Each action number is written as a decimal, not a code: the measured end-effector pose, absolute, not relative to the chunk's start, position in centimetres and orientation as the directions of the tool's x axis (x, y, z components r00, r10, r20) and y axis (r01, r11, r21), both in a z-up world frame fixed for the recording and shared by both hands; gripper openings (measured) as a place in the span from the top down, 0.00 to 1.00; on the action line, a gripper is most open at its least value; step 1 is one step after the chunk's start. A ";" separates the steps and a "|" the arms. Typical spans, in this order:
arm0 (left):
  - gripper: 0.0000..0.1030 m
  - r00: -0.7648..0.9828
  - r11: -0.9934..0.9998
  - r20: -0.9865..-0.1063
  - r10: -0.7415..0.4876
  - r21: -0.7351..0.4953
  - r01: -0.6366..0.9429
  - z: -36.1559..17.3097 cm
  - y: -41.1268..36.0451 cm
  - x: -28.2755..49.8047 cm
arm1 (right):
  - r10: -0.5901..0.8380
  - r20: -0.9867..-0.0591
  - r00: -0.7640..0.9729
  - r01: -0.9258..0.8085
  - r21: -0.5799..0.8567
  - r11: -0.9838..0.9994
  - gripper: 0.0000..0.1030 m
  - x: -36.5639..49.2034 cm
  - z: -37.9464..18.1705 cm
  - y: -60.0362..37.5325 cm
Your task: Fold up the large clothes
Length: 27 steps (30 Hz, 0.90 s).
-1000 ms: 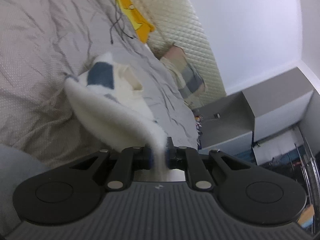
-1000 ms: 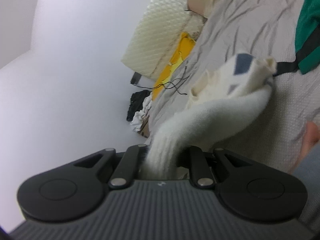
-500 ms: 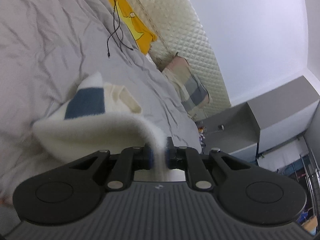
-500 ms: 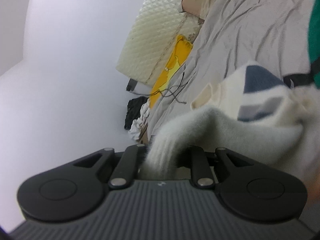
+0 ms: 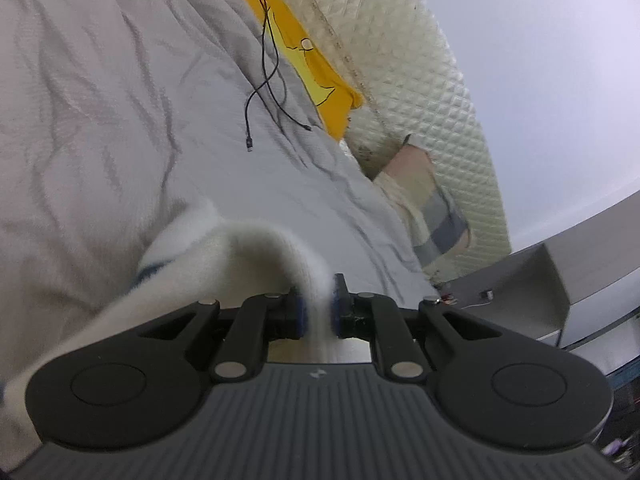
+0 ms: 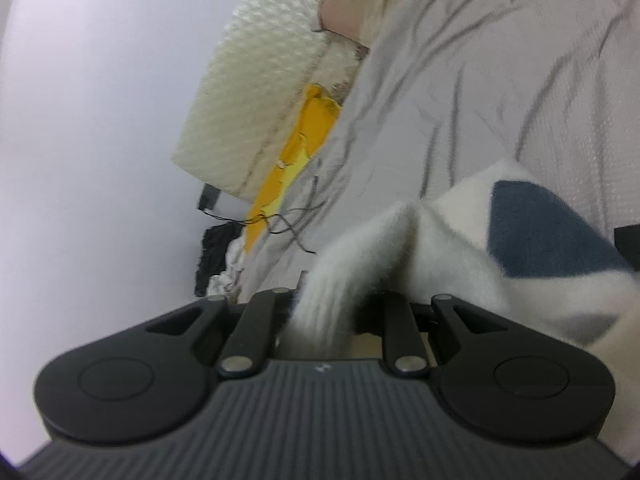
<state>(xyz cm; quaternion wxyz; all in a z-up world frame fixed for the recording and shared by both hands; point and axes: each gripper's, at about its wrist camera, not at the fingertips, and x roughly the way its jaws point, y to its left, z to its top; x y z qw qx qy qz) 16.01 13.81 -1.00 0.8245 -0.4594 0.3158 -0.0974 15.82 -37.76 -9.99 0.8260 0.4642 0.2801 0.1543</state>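
A fluffy white sweater with dark blue patches [image 6: 460, 240] hangs between my two grippers above a grey bedsheet [image 5: 100, 100]. My left gripper [image 5: 318, 312] is shut on one white edge of the sweater [image 5: 240, 256], which drapes down to the left. My right gripper [image 6: 324, 316] is shut on another white edge, and the sweater's body spreads to the right with a blue patch [image 6: 540, 236] showing. The rest of the sweater is hidden below both grippers.
A yellow cloth [image 5: 316, 76] and a black cable [image 5: 264, 80] lie on the bed by a quilted cream headboard [image 5: 420, 72]. A checked pillow [image 5: 432, 208] sits at the head. A grey cabinet [image 5: 552, 280] stands beyond. Dark clothes [image 6: 212, 256] lie at the bed's edge.
Both grippers have come down closer to the bed with the sweater still held. The sweater now bunches low, right in front of the grippers; the green garment has left the right view.
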 end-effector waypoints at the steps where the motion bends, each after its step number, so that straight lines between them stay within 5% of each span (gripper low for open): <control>1: 0.86 0.784 0.568 -0.428 -0.449 -0.814 -0.119 -1.7 13.7 16.6 | 0.512 -0.329 0.793 0.009 0.848 0.531 0.80 16.4 -10.5 -37.8; 13: 0.86 0.768 0.649 -0.478 -0.425 -0.753 -0.109 -9.9 13.4 24.8 | 0.523 -0.442 0.729 0.063 0.804 0.591 0.80 23.4 -17.6 -37.7; 22: 0.84 0.755 0.662 -0.481 -0.446 -0.745 -0.083 -12.0 13.6 26.2 | 0.543 -0.438 0.717 0.093 0.832 0.547 0.80 23.8 -18.6 -38.0; 24: 0.82 0.760 0.662 -0.461 -0.458 -0.748 -0.055 -11.4 13.6 25.8 | 0.543 -0.432 0.720 0.080 0.829 0.553 0.75 23.4 -18.3 -38.0; 27: 0.79 0.785 0.655 -0.397 -0.476 -0.756 0.014 -10.0 13.5 24.7 | 0.571 -0.365 0.736 0.015 0.851 0.525 0.39 22.8 -17.4 -38.1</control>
